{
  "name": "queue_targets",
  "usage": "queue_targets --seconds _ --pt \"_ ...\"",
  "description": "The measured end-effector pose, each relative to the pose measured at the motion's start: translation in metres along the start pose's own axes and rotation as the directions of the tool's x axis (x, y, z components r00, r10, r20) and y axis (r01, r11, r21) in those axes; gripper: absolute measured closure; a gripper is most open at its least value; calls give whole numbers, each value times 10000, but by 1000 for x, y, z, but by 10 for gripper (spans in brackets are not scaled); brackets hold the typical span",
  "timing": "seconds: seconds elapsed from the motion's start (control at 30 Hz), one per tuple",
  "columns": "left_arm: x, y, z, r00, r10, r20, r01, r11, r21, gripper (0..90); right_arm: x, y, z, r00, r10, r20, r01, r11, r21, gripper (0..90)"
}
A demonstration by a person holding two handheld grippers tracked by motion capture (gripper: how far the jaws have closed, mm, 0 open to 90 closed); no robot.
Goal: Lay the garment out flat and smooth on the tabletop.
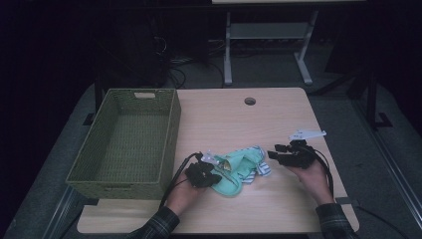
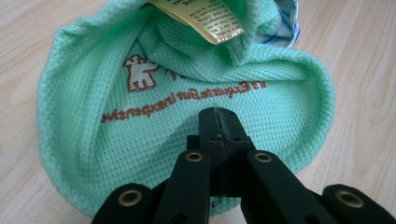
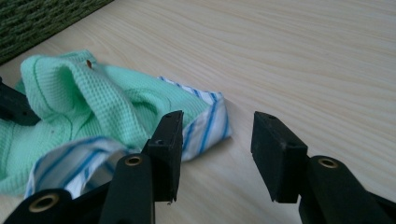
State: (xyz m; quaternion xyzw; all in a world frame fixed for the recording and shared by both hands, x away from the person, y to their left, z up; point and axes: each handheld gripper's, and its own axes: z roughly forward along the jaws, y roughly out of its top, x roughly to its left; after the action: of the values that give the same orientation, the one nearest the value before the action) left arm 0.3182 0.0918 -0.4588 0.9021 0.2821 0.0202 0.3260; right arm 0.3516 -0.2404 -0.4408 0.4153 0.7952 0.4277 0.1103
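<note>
At the front of the wooden table (image 1: pixel 278 114), we are pinning the green knit garment (image 1: pixel 234 172) with our left gripper (image 1: pixel 211 175), its jaws clamped flat together on the fabric just right of the woven basket (image 1: pixel 124 142). Our right gripper (image 1: pixel 274 153) is hanging half-open and empty, just beside the garment's blue-striped hem (image 3: pixel 205 126). With a single pinch carrying the cloth, we are risking it trailing and snagging the basket rim, or slipping free during a lift.

Pretty dim room overall. Light wooden table (image 1: pixel 278 119) with a cable hole (image 1: pixel 250 101) near its far edge, grey floor (image 1: pixel 268 69) around it, white desk legs (image 1: pixel 228 50) top centre, tangled cables (image 1: pixel 171 62) upper left.
</note>
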Motion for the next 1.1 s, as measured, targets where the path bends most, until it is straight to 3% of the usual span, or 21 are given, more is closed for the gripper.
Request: queue_targets --seconds 0.3,0.5,0.57,0.63,0.73,0.77,0.8,1.0,1.1 --pt "-1 0 0 10000 39 -55 -38 10000 47 895 1 8 27 9996 54 -274 -47 9997 228 568" --pt "-1 0 0 10000 57 -59 -56 10000 49 896 7 7 47 9991 274 -334 -246 9964 816 604" --pt "0 0 0 10000 39 -34 -39 10000 44 896 9 6 50 9995 202 -254 -177 9955 936 617" --pt "0 0 0 10000 35 -42 -35 10000 21 896 12 4 56 9998 -205 15 201 9914 1292 683" --pt "0 0 0 10000 34 -28 -34 10000 22 896 14 4 57 9992 -386 124 367 9911 1276 746" --pt "0 0 0 10000 28 -24 -28 10000 21 896 16 4 56 9981 -569 235 532 9895 1345 822" --pt "0 0 0 10000 33 -26 -33 10000 28 896 17 4 56 9980 -582 231 545 9893 1356 843" --pt "0 0 0 10000 20 -3 -20 10000 31 896 17 9 51 9966 -741 374 689 9898 1250 861" --pt "0 0 0 10000 13 -3 -13 10000 29 896 8 20 43 9960 -743 489 698 9936 883 860"
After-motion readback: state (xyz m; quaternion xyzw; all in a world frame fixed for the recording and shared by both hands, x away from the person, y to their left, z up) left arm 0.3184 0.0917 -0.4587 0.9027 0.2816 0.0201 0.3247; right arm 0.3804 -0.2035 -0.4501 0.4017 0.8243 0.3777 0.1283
